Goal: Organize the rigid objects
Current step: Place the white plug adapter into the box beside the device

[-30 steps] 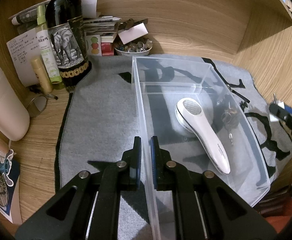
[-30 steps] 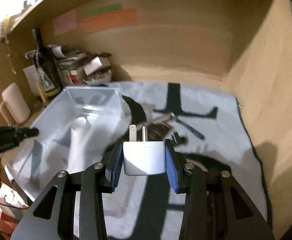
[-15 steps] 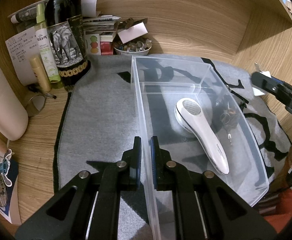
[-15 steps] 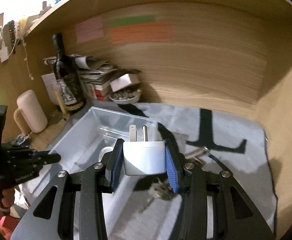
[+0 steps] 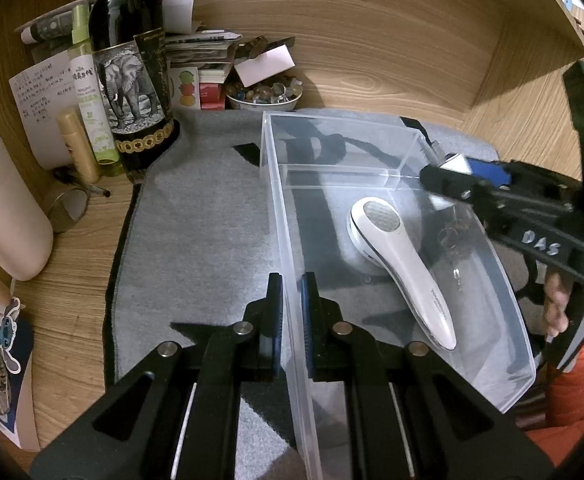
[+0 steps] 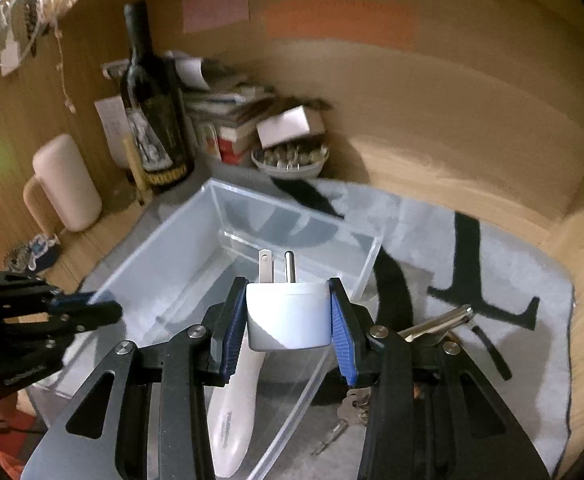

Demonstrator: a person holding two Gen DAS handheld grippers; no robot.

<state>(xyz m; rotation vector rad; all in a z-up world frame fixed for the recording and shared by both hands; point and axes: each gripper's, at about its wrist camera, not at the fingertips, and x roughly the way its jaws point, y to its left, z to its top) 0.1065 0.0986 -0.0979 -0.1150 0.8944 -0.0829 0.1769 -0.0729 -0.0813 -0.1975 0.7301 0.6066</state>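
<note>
Left wrist view: the left gripper (image 5: 290, 300) has its jaws clenched on the near left wall of the clear plastic bin (image 5: 280, 216), one pad outside the wall and one inside. The bin sits on a grey mat (image 5: 196, 220) spread over the wooden bench (image 5: 72, 264). A white handheld device (image 5: 399, 264) lies diagonally on the bin floor, head toward the back edge of the bench. A bunch of keys (image 5: 453, 240) shows through the bin's right wall; whether it lies inside or just outside cannot be told here. The right gripper (image 5: 457, 172) reaches in over the bin's far right corner. At the back left corner of the bench stand a wine bottle (image 5: 132, 68) with an elephant label, a green spray bottle (image 5: 90, 92) and a bowl (image 5: 264, 96) of small stones.

Right wrist view: the right gripper (image 6: 288, 316) has its jaws grasping a white plug adapter (image 6: 288, 316) by its sides, prongs pointing forward. The adapter hangs above the bin (image 6: 292, 220), over its right portion. The white device's handle (image 6: 232, 412) shows below, inside the bin. The keys (image 6: 351, 408) lie on the mat (image 6: 491, 260) just outside the bin's right wall. The left gripper (image 6: 88, 308) is at the bin's left wall. View is motion-blurred.
</note>
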